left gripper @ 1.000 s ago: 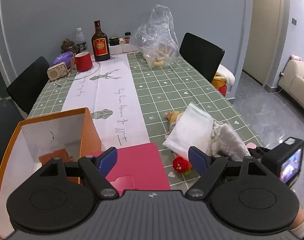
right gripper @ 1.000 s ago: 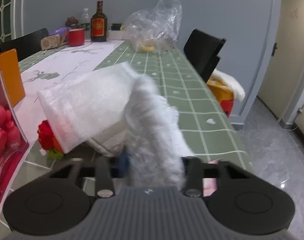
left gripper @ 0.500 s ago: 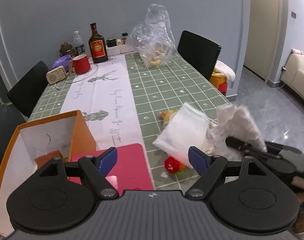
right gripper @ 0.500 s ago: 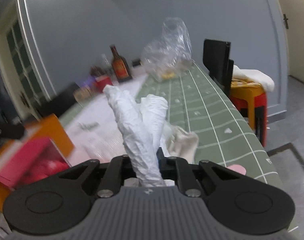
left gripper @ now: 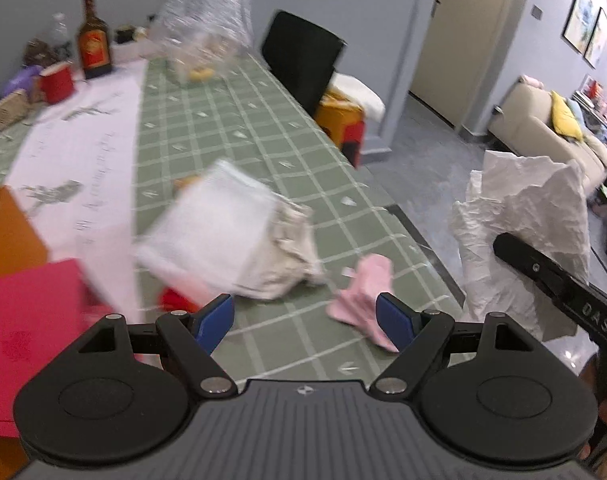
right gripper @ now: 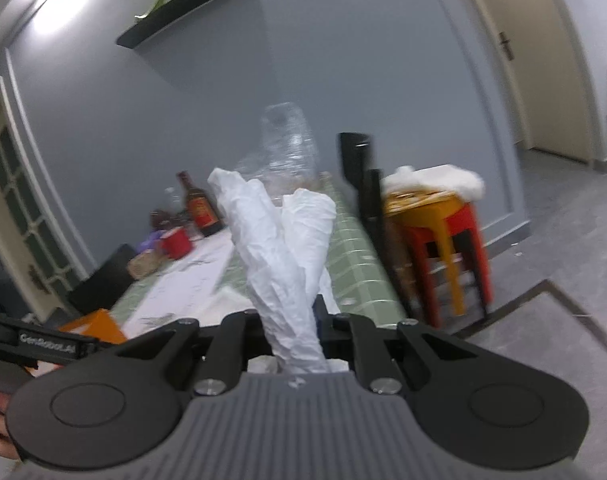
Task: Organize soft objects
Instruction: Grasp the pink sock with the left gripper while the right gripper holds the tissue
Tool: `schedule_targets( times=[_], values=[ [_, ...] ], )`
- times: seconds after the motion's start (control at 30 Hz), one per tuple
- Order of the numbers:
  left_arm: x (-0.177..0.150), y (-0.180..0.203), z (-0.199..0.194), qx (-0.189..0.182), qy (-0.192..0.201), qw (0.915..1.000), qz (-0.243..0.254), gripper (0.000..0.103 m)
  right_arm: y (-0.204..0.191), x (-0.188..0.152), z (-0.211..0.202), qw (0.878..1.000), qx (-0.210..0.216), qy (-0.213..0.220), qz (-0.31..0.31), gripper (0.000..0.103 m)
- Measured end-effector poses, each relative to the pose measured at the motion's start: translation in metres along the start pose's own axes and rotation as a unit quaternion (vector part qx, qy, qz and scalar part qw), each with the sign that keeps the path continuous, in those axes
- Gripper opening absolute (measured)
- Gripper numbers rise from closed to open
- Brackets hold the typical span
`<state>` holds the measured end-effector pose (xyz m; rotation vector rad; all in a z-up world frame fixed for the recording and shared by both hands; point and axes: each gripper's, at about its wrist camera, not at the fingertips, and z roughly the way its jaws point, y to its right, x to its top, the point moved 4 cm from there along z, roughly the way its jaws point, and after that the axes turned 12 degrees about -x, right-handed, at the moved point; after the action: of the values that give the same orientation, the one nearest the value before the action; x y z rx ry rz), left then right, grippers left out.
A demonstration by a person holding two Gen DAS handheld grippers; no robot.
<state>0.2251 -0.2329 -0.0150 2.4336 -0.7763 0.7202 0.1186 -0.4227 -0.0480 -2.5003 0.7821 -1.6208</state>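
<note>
The right gripper (right gripper: 293,336) pinches crinkled white paper (right gripper: 279,248); the left gripper (left gripper: 305,316) gapes wide, empty.

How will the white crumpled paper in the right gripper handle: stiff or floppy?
The paper, pinched in the right gripper, stands up in creased folds, so probably light and semi-stiff. It likely crushes easily and may slip if tugged.

Black left tool (left gripper: 305,322), blue pads (left gripper: 215,322), silver screws, ribbed grey housing

Crinkled white paper (right gripper: 281,256) looks matt and rough. The checked tablecloth (left gripper: 239,128) is smooth, the clear plastic bag (left gripper: 205,36) glossy, the pink cloth (left gripper: 363,296) soft.
</note>
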Motion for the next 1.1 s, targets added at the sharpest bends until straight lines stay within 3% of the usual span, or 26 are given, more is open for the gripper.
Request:
schedule_targets(
  times=[0.13,0.3,0.43,0.63,0.73,0.8,0.87,1.1],
  values=[
    [-0.005,0.023,0.039,-0.008,-0.025,0.9996,0.006,0.094,0.022,-0.011,-0.009,1.000,-0.012,-0.006,0.000,0.011],
    [-0.016,0.042,0.084,0.029,-0.056,0.9976,0.031,0.094,0.046,-0.021,-0.015,1.000,-0.021,-0.007,-0.006,0.011],
    [-0.019,0.045,0.111,0.055,-0.065,0.9961,0.024,0.094,0.055,-0.027,-0.024,0.998,-0.043,0.027,-0.030,0.011],
    [-0.016,0.039,0.135,0.080,-0.068,0.9944,0.012,0.085,0.065,-0.037,-0.021,1.000,0.003,0.014,-0.023,0.011],
    [-0.017,0.036,0.138,0.073,-0.061,0.9954,-0.005,0.071,0.067,-0.037,-0.018,1.000,0.010,0.014,-0.021,0.011],
    [-0.017,0.035,0.135,0.082,-0.050,0.9952,-0.020,0.039,0.067,-0.036,-0.015,1.000,0.018,0.013,-0.016,0.011],
    [-0.018,0.037,0.133,0.078,-0.047,0.9955,-0.025,0.018,0.067,-0.036,-0.015,1.000,0.020,0.014,-0.016,0.011],
    [-0.018,0.044,0.118,0.062,-0.059,0.9962,-0.013,0.012,0.062,-0.036,-0.024,1.000,0.016,0.022,-0.015,0.011]
  ],
)
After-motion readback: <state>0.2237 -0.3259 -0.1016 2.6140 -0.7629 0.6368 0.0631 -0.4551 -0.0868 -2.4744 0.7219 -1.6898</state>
